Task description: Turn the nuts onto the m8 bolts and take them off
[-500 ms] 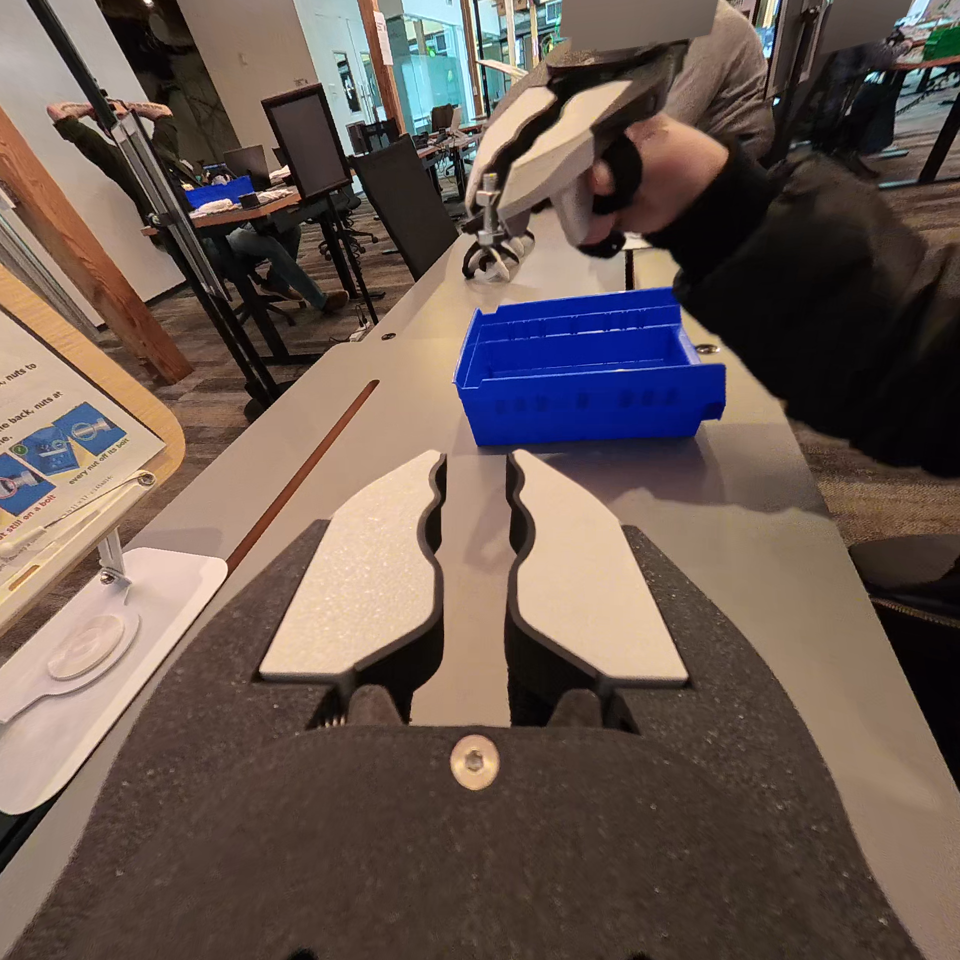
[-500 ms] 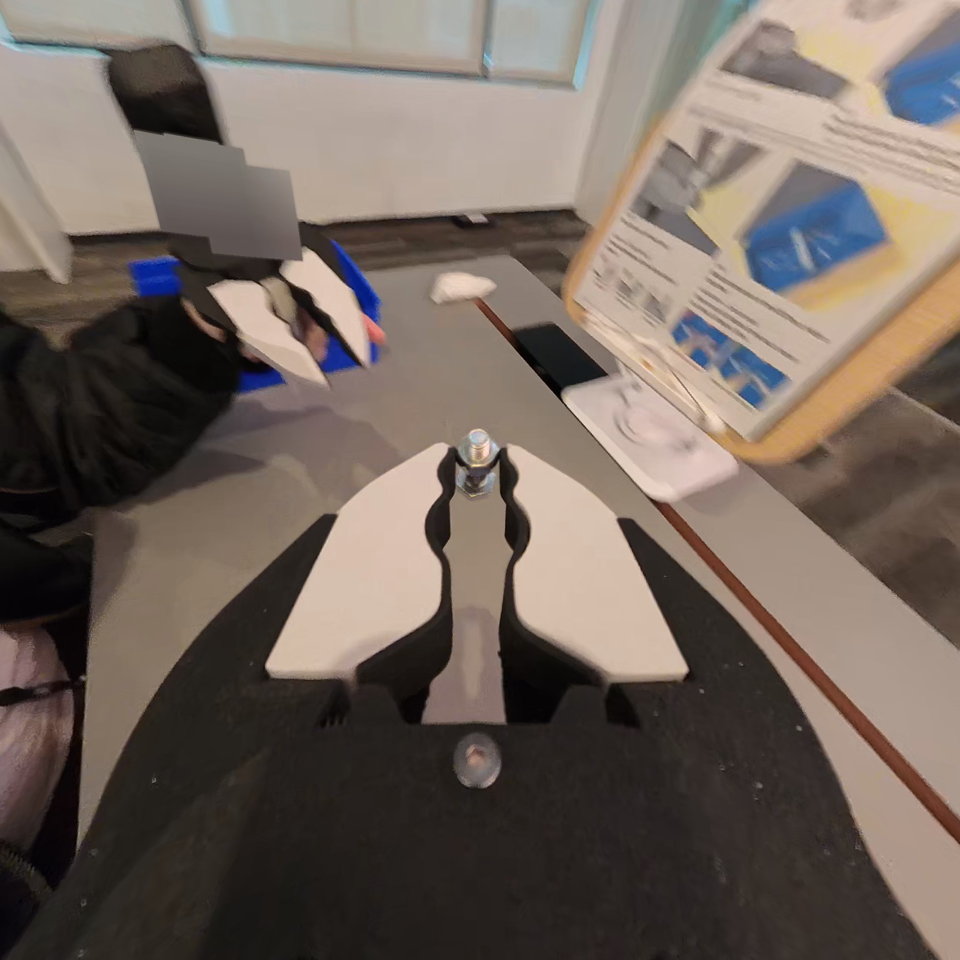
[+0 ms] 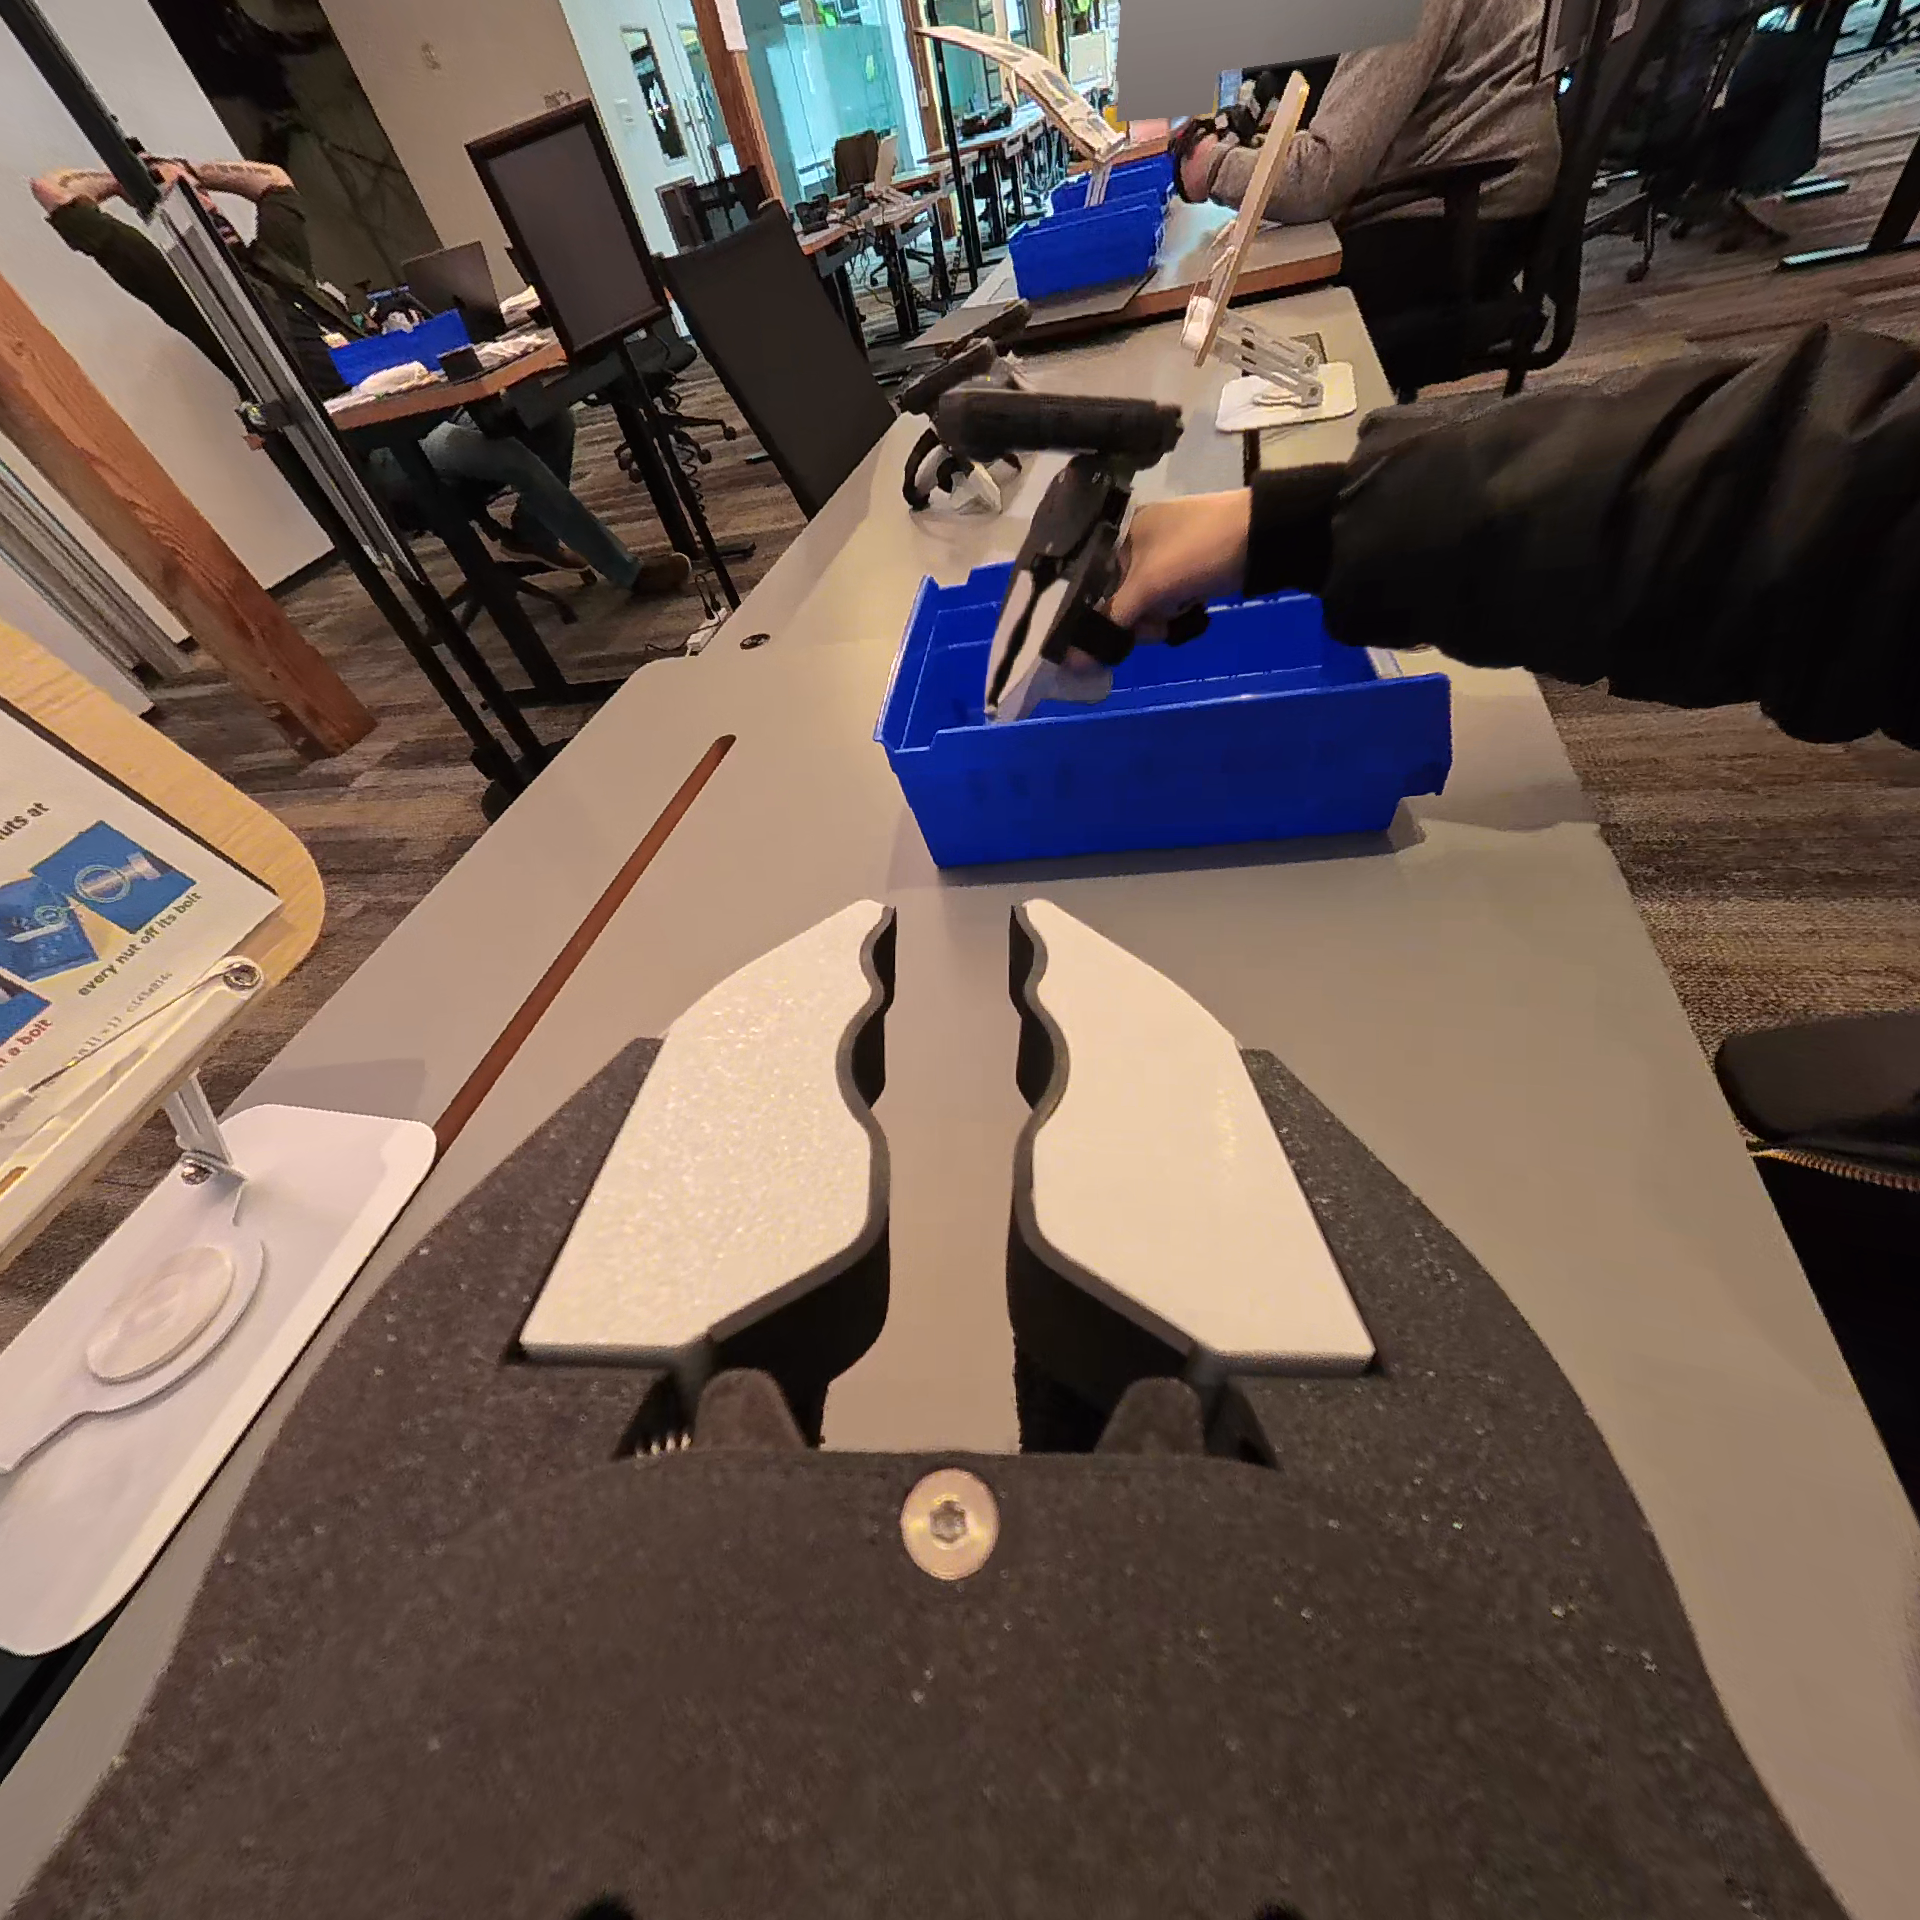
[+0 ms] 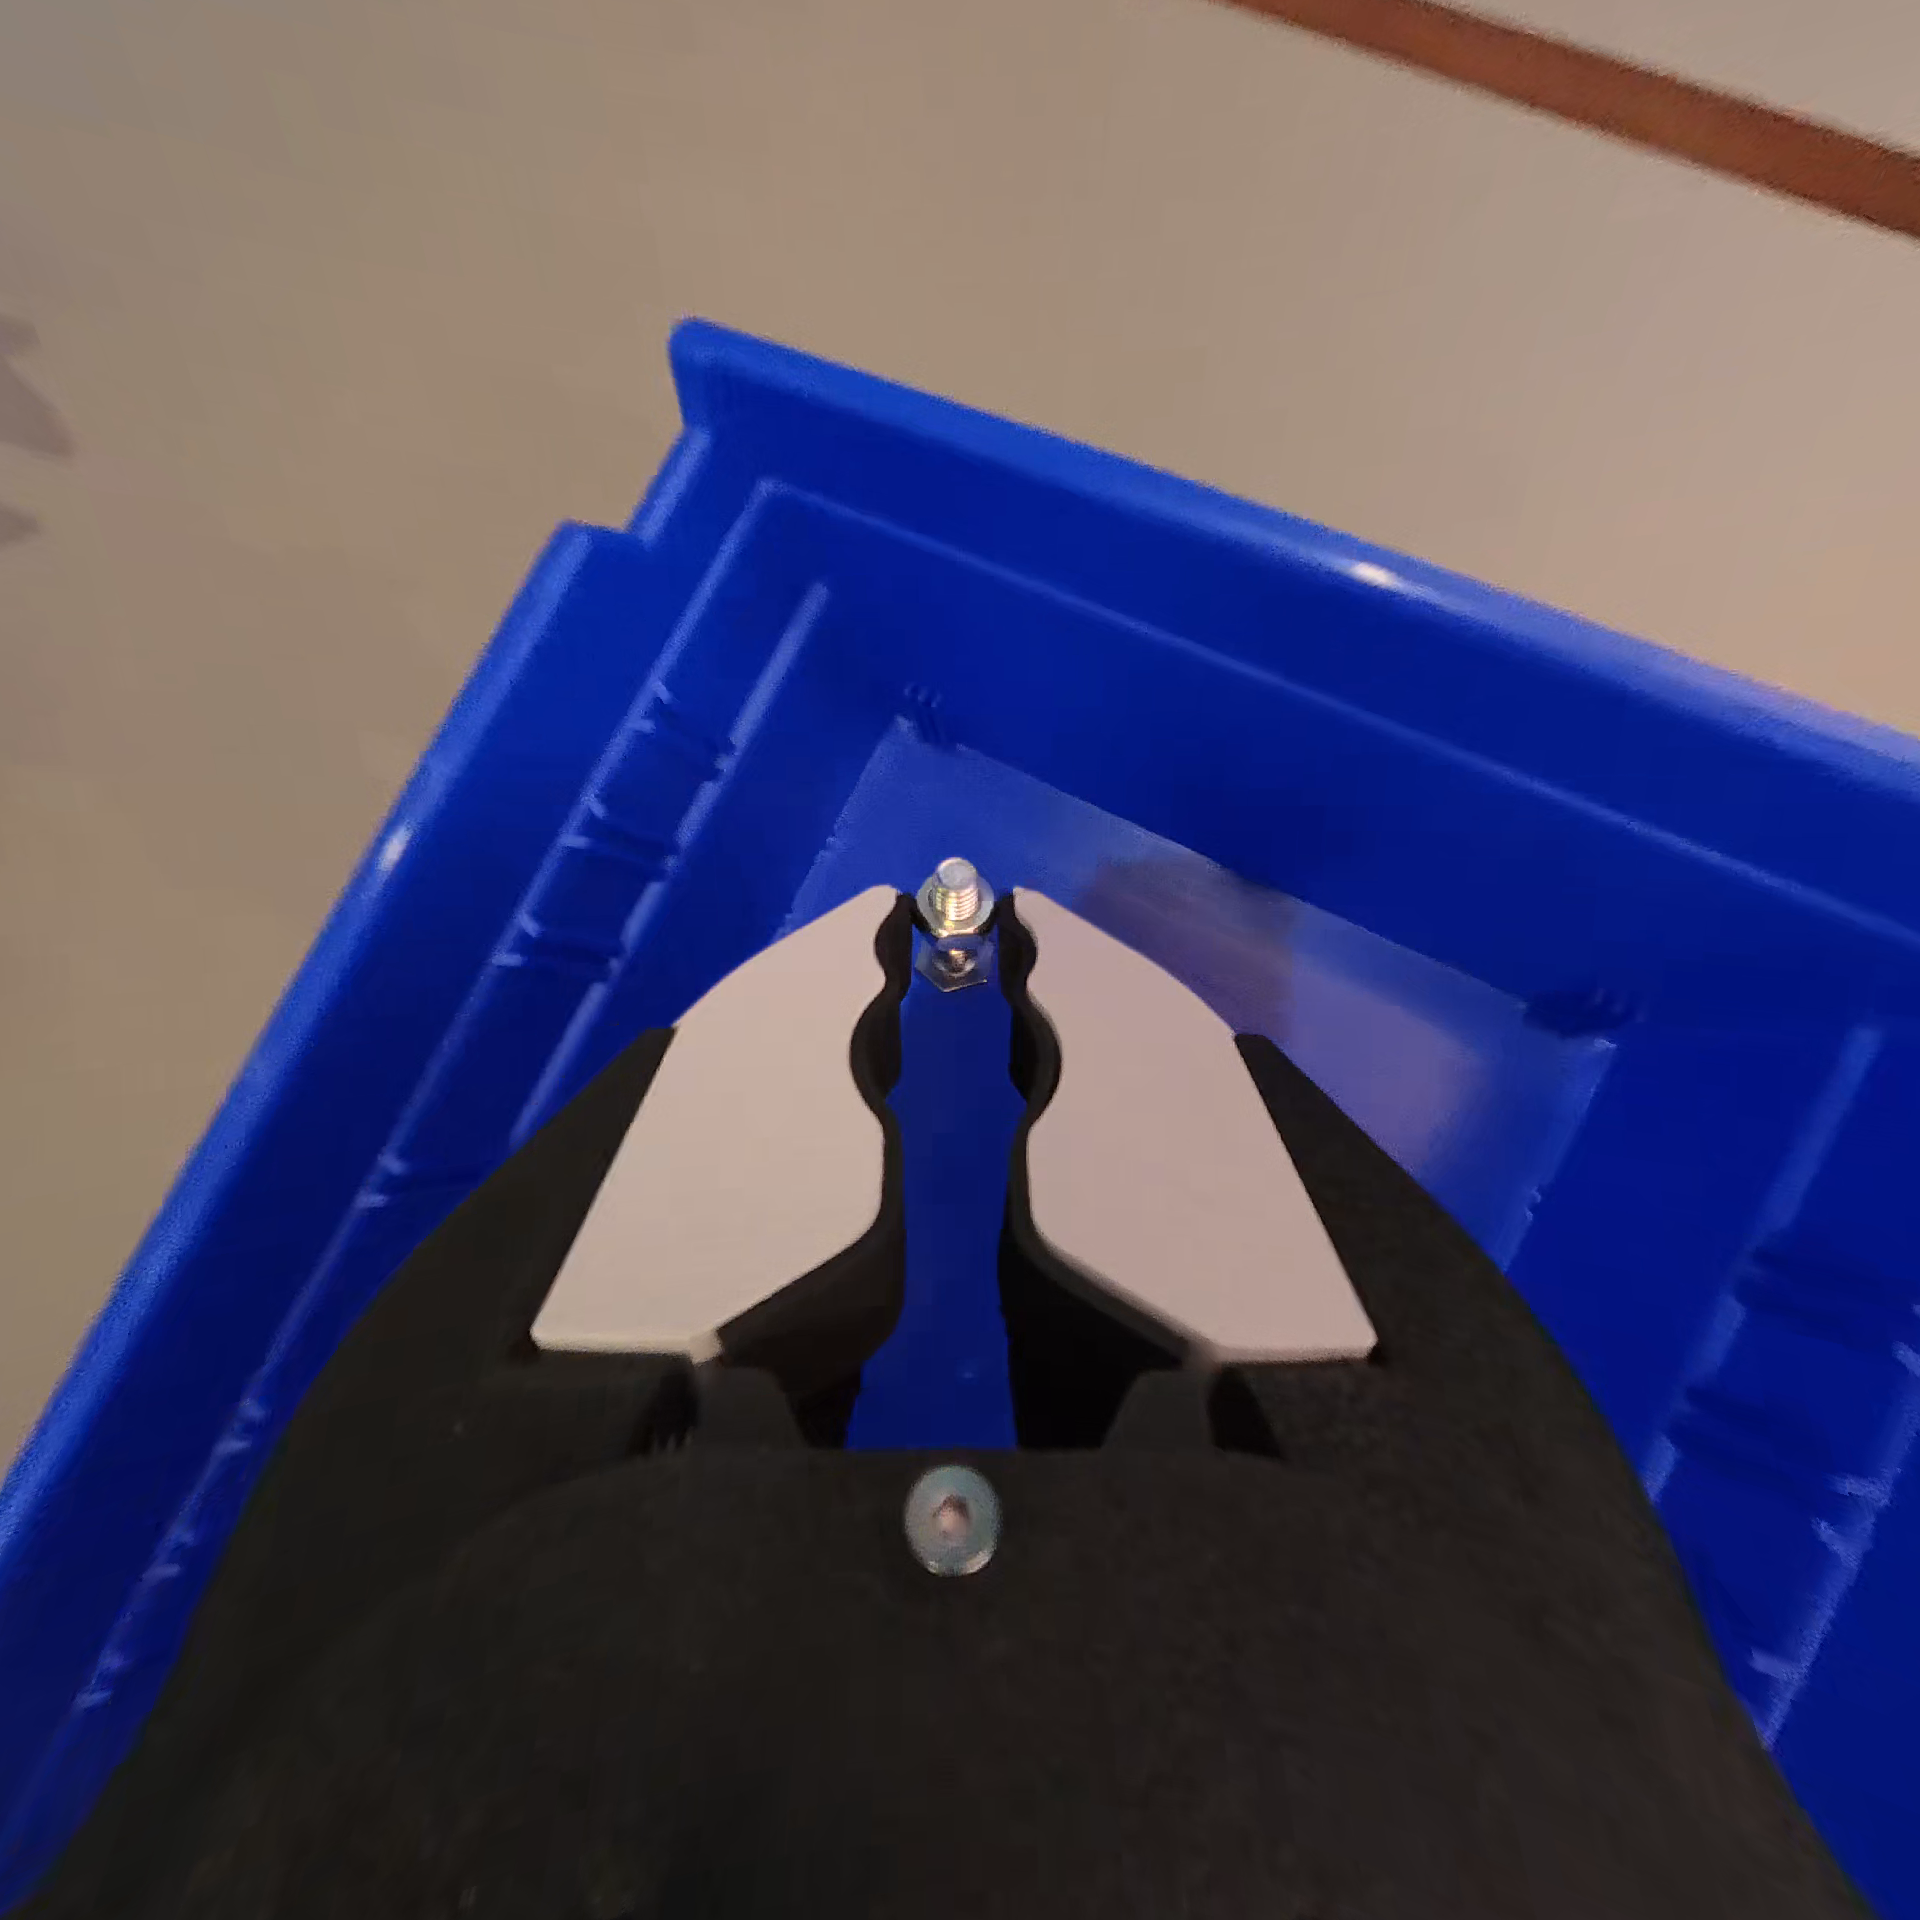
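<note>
At the centre of the right wrist view, the right gripper (image 4: 956,940) pinches a silver bolt (image 4: 954,896) with a nut (image 4: 954,964) threaded on it, pads pressing from both sides. It points down over a corner of the blue bin (image 4: 1299,665), probably to drop the assembly inside. The left gripper (image 3: 951,920) idles with narrowly parted, empty jaws low in its own frame, above the grey table (image 3: 1351,1039), likely free for the next piece.

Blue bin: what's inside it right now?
Inside the blue bin, the right claw grips a silver bolt with a nut on it, above the bare floor near a corner. The claw's body hides much of the floor.
</note>
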### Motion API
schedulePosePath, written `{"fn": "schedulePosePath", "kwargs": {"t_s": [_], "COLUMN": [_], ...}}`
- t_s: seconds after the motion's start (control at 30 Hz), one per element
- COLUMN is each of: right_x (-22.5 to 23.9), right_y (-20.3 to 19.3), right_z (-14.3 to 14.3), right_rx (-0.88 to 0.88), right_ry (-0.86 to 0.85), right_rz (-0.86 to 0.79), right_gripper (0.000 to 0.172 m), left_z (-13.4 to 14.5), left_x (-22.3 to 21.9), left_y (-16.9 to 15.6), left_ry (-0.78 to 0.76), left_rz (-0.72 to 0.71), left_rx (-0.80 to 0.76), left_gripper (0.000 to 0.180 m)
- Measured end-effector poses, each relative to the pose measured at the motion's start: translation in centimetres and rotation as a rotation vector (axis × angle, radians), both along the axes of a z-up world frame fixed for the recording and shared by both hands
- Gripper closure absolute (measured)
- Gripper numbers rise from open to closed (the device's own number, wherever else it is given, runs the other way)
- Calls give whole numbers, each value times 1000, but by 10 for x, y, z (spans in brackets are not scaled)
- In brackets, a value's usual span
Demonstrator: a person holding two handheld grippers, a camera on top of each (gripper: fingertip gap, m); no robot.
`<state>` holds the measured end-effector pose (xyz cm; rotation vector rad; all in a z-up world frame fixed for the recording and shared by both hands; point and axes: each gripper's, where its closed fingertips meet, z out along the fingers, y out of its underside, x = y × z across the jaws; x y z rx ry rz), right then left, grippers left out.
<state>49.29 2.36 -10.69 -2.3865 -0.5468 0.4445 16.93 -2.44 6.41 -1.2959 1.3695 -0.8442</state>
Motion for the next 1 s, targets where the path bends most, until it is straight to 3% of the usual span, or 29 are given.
{"fn": "schedulePosePath", "kwargs": {"t_s": [0.37, 0.73, 0.9, 1.0], "right_x": [5, 6, 10, 11], "right_y": [-13, 1, 4, -1], "right_z": [-42, -40, -24, 20], "right_rx": [-309, -223, -142, 6], "right_ry": [-82, -59, -30, 14], "right_rz": [61, 70, 40, 20], "right_gripper": [155, 149, 145, 151], "left_z": [-15, -18, -14, -7], "left_x": [8, 10, 7, 2], "left_y": [-1, 1, 2, 2], "left_ry": [80, 81, 67, 47], "left_rz": [5, 10, 15, 34], "left_rx": [10, -10, -7, 3], "left_gripper": [160, 160, 159, 159]}}
